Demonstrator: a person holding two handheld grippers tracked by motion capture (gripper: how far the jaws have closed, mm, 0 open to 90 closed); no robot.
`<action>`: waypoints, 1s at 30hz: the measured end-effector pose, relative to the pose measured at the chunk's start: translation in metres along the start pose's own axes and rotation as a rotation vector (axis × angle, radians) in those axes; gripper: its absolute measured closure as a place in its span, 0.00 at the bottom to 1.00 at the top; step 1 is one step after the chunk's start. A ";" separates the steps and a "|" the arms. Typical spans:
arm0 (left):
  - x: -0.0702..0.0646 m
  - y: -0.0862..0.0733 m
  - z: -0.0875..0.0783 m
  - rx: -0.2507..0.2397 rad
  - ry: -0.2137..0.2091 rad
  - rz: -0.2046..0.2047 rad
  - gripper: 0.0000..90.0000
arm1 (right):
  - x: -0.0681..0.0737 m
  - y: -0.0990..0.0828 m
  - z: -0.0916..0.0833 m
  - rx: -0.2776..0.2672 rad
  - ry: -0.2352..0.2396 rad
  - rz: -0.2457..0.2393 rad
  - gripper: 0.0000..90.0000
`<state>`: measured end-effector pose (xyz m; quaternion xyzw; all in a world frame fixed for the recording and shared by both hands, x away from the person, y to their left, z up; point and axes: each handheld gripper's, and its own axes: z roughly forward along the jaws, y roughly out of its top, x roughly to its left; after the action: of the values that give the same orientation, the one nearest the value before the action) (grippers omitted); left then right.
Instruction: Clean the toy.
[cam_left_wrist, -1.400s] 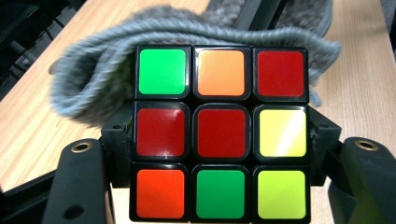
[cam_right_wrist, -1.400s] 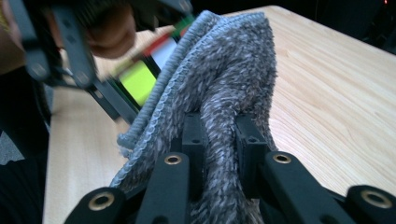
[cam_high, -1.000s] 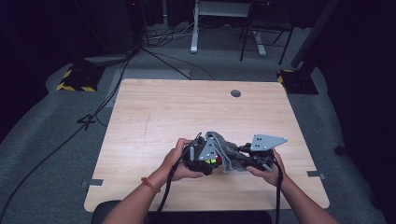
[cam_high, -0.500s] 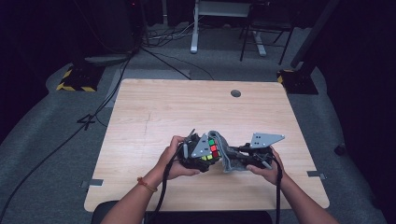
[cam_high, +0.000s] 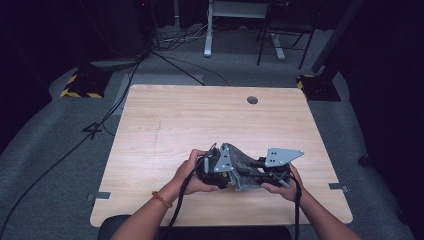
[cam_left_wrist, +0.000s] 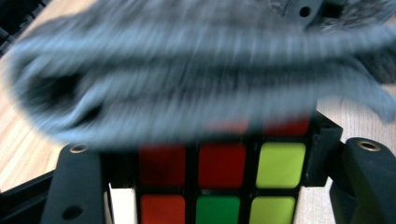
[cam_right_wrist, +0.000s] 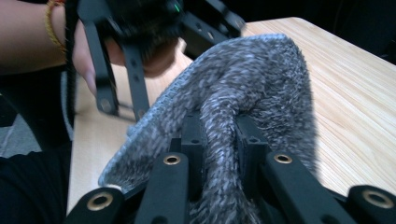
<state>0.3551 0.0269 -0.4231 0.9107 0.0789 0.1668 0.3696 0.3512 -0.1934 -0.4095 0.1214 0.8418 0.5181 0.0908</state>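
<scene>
Pale wood-grain table (cam_high: 165, 125) fills the middle of the high view, and near its front edge both hands are brought together over the work. Next in size, a grey fuzzy knitted pouch (cam_high: 242, 167) is held between them, its open mouth turned toward the person's left. In the right gripper view the right gripper (cam_right_wrist: 222, 140) is seen with its jaws closed tight on a pinched fold of the pouch (cam_right_wrist: 261, 93), fabric bunched between the pads. Smallest, a multicoloured puzzle cube with red, green and yellow-green tiles (cam_left_wrist: 229, 179) is clamped between the jaws of the left gripper (cam_left_wrist: 224, 186), which are closed snugly against its two sides; it sits just at the pouch's mouth (cam_left_wrist: 187, 79), whose lip drapes across its top row.

The step in hand is judged to be sliding the cube into the pouch. The mouth should be kept stretched open and lifted clear of the cube's top edge, and the cube driven straight along the opening, so no corner snags the knit.
</scene>
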 end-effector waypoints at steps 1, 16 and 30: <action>-0.003 0.002 0.003 0.010 0.004 0.010 0.36 | 0.001 0.001 0.001 0.003 0.005 -0.005 0.86; 0.012 -0.003 -0.023 -0.073 0.037 -0.032 0.37 | -0.024 -0.012 -0.003 0.045 -0.084 0.062 0.86; 0.012 -0.005 -0.027 -0.135 -0.006 -0.054 0.36 | -0.027 -0.013 -0.009 -0.083 0.037 0.119 0.86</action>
<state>0.3559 0.0511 -0.4050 0.8817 0.0910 0.1589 0.4348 0.3729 -0.2146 -0.4165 0.1576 0.8126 0.5590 0.0493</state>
